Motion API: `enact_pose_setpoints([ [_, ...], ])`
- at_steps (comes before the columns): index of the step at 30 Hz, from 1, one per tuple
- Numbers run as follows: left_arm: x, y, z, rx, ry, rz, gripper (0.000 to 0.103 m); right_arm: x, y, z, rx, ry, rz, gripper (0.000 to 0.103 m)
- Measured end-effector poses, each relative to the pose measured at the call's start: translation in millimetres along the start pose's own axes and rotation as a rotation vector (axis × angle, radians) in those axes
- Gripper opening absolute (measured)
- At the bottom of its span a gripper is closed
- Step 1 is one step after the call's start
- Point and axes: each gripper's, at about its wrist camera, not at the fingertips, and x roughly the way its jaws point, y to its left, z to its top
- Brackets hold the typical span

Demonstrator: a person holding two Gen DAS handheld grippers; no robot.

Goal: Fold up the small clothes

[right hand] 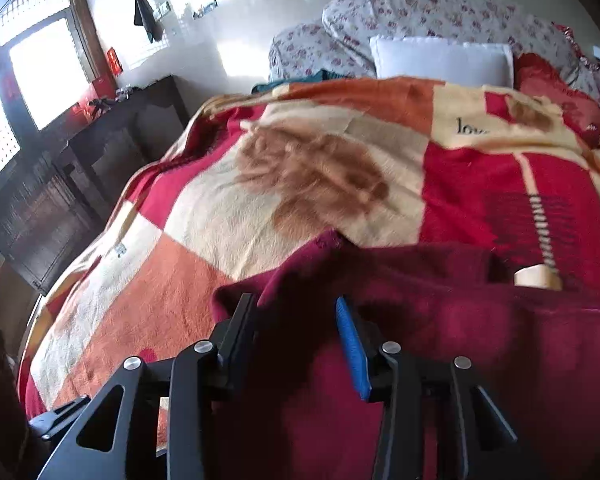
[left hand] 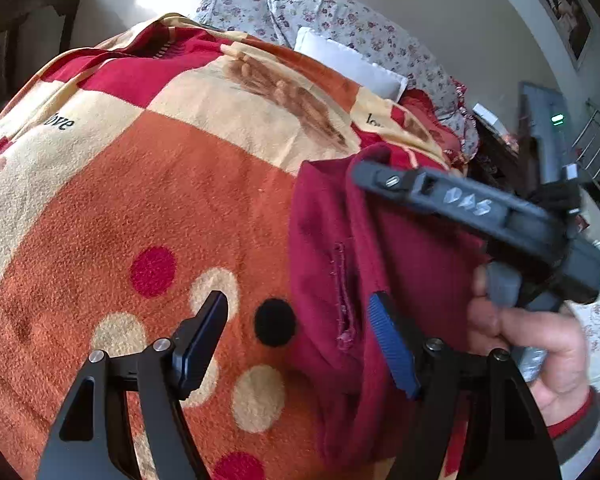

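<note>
A dark red fleece garment [left hand: 332, 264] lies on the patterned blanket [left hand: 148, 184], right of centre in the left wrist view; a slit pocket shows on it. My left gripper [left hand: 300, 316] is open, its left finger over the blanket and its right finger [left hand: 388, 340] over the garment's edge. The right gripper's body [left hand: 480, 208] reaches over the garment from the right, held by a hand. In the right wrist view the garment [right hand: 460, 320] fills the lower right. My right gripper [right hand: 296, 320] is open just above it, near its left edge.
The blanket [right hand: 300, 184] covers a bed. A white pillow [right hand: 440, 60] and floral bedding [right hand: 440, 8] lie at the far end. A dark wooden cabinet [right hand: 80, 168] stands left of the bed under a window. A small cream object [right hand: 536, 278] sits at the garment's far edge.
</note>
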Motion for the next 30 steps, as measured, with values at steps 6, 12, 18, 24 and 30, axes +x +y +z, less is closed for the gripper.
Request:
enact_pose_setpoints([
  [6, -2.6, -2.4, 0.4, 0.015, 0.000, -0.041, 0.083, 4.7, 10.3, 4.9, -0.013, 0.054, 0.003, 0.055],
  [12, 10.5, 3.6, -2.1, -0.017, 0.050, -0.011, 0.083, 13.8, 26.6, 14.1, -0.067, 0.142, -0.040, 0.067],
  [18, 13.6, 7.7, -2.5, -0.033, 0.061, 0.010, 0.083, 16.2, 36.3, 20.4, -0.066, 0.180, -0.008, 0.079],
  [24, 12.6, 15.0, -2.2, -0.082, 0.080, -0.027, 0.083, 25.1, 51.1, 16.3, -0.144, 0.218, -0.104, 0.084],
  [30, 12.7, 14.0, -2.6, -0.081, 0.077, -0.016, 0.083, 41.8, 63.0, 6.9, -0.241, 0.240, -0.218, 0.085],
])
